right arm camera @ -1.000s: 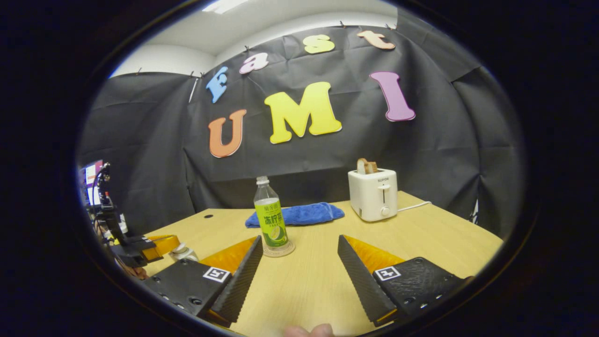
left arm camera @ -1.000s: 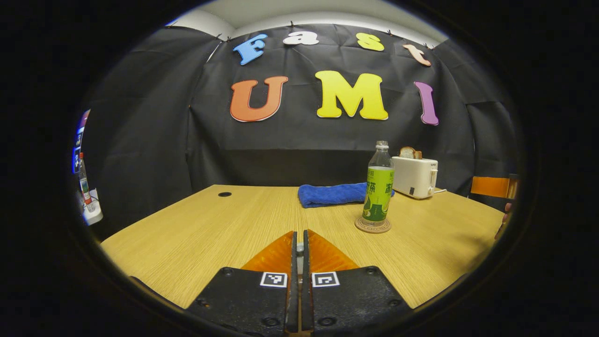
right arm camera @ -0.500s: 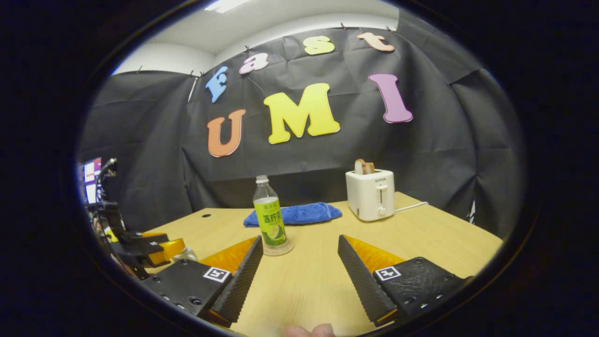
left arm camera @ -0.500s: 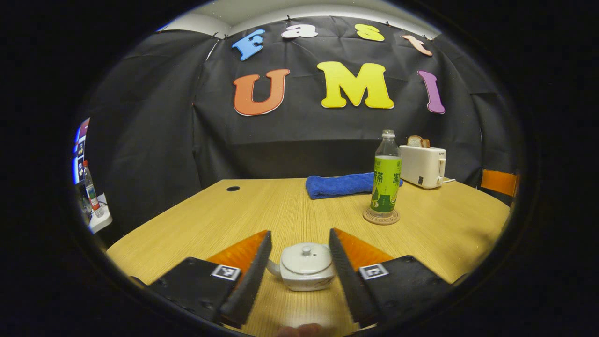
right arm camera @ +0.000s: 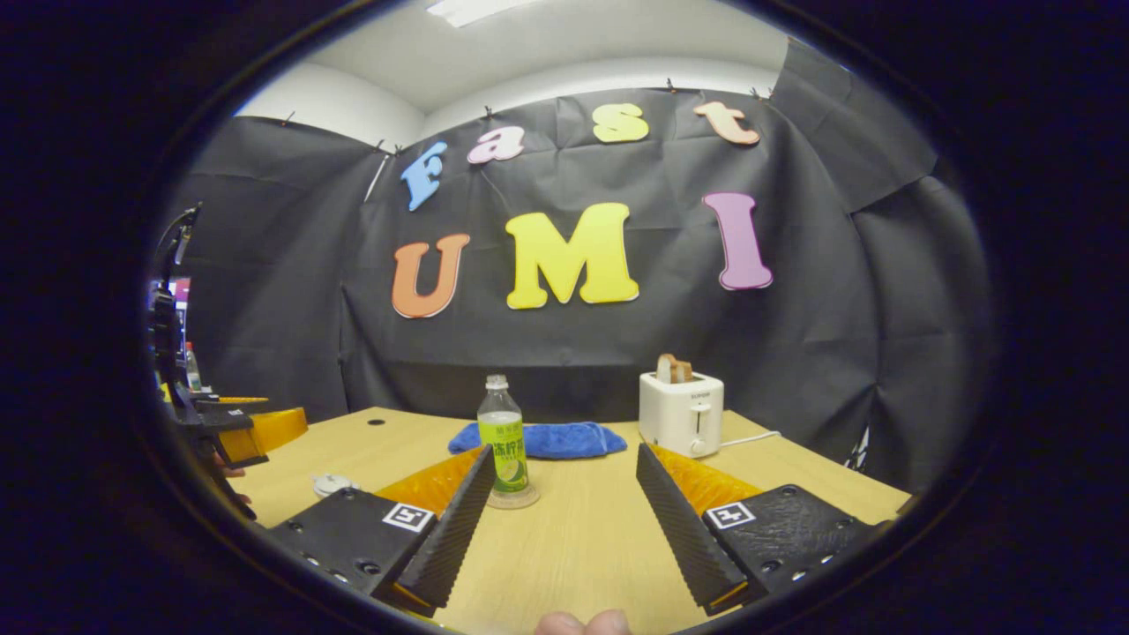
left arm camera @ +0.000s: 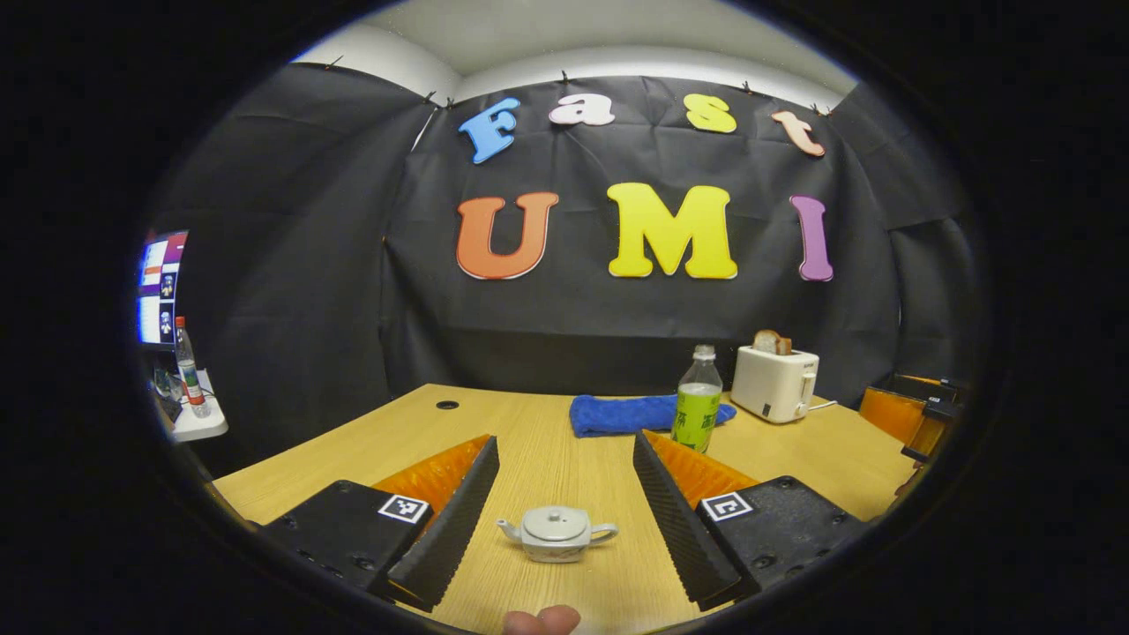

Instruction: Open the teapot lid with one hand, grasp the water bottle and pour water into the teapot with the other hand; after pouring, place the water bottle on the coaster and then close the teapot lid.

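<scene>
White ceramic teapot point(left arm camera: 556, 533) sits on the wooden surface point(left arm camera: 547, 441) right between the left gripper point(left arm camera: 564, 520) jaws, which are spread wide and touching nothing. Its lid point(left arm camera: 555, 522) is on, so can't tell what's inside. Past the right jaw tip stands the water bottle point(left arm camera: 698, 410) with its green label, cap on; liquid level is hard to make out. Beyond that there's a blue towel point(left arm camera: 617, 413) and a white toaster point(left arm camera: 774, 383) with bread point(left arm camera: 770, 341) poking out of the slot.

From the right gripper point(right arm camera: 564, 520), jaws also wide and empty, the bottle point(right arm camera: 502, 443) is upright on its coaster point(right arm camera: 513, 499) just ahead of the left jaw tip.
</scene>
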Motion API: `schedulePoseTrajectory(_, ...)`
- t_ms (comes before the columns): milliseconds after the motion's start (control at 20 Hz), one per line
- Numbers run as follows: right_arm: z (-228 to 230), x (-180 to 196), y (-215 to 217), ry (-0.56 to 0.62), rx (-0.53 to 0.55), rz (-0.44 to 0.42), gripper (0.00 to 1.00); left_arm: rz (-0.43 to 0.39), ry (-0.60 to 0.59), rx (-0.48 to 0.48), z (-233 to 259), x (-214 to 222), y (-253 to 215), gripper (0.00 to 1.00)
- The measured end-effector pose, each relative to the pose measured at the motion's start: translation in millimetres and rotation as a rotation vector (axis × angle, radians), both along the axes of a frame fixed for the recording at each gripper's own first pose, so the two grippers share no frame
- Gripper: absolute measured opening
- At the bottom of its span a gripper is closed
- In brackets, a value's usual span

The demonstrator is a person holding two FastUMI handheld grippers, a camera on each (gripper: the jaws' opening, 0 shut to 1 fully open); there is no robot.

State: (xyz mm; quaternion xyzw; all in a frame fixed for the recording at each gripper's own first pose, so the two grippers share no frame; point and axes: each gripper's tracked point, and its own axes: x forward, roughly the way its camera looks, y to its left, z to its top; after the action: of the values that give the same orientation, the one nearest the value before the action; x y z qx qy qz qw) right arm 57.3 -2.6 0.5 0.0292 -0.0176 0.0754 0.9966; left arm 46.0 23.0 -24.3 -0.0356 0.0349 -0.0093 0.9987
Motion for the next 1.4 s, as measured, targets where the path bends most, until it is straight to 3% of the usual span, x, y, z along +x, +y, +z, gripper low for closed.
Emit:
schedulePoseTrajectory(450,15,-50,6,-0.051,-0.059,-0.084,0.96,-0.027,-0.059,0.002,26,-44,-8,0.96)
schedulePoseTrajectory(600,16,-58,18,-0.057,-0.072,-0.076,0.96,-0.040,-0.063,0.006,29,-47,-10,0.96)
schedulePoseTrajectory(1400,13,-52,23,-0.012,-0.060,-0.101,0.95,-0.008,-0.067,0.001,28,-48,0,0.96)
